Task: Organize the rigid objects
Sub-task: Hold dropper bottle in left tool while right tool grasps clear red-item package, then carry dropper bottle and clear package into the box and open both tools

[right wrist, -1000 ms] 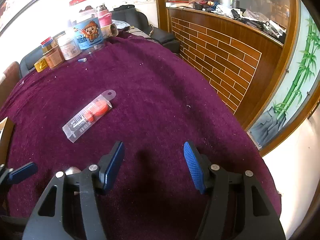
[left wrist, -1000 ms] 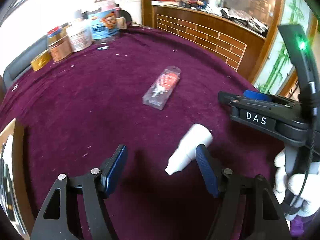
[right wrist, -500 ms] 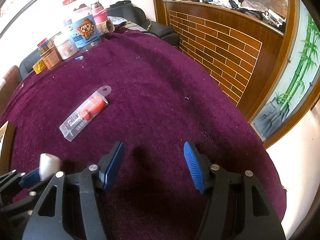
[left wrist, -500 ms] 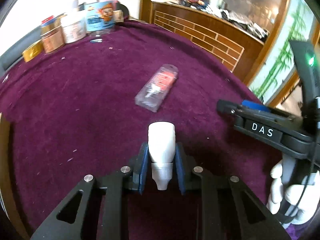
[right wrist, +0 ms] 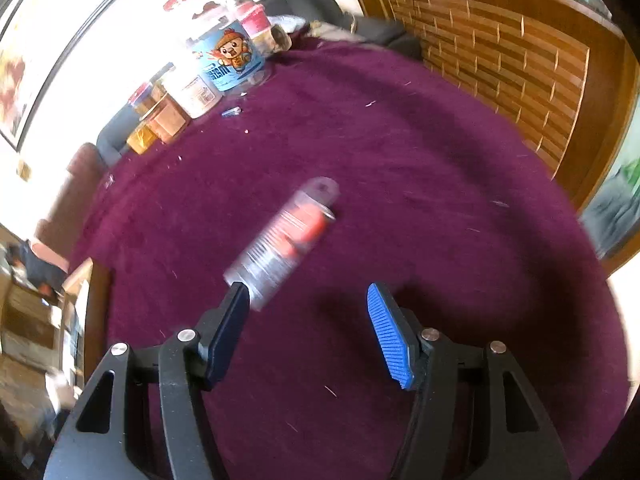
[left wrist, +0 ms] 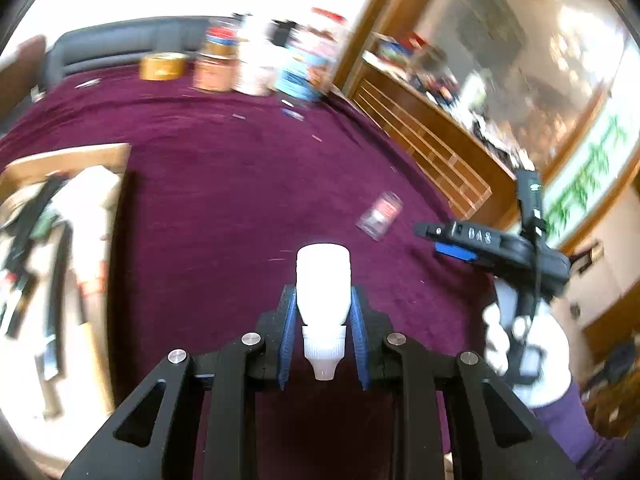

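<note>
- The left hand-held gripper [left wrist: 323, 332] is clamped on a small white bottle [left wrist: 323, 288], its blue pads pressing the body on both sides, the nozzle cap pointing back toward the camera and the flat base sticking out forward. Gripping across the widest part likely keeps the smooth plastic from slipping while it is carried.
- The bottle hangs clear of the maroon counter [left wrist: 224, 200]. To the left of the bottle lies an open cardboard box [left wrist: 72, 160] with dark, blurred items inside, probably the place for sorted things, though the blur makes its contents hard to name.
- The right hand-held gripper [right wrist: 308, 336] stands open with nothing between its pads. A clear blister pack [right wrist: 286, 236] with a red item inside lies flat on the counter, its near end just at the left pad, so the jaws seem lined up to take it next.
- Beyond the pack, jars and tins [right wrist: 208, 76] stand grouped at the counter's far edge.
</note>
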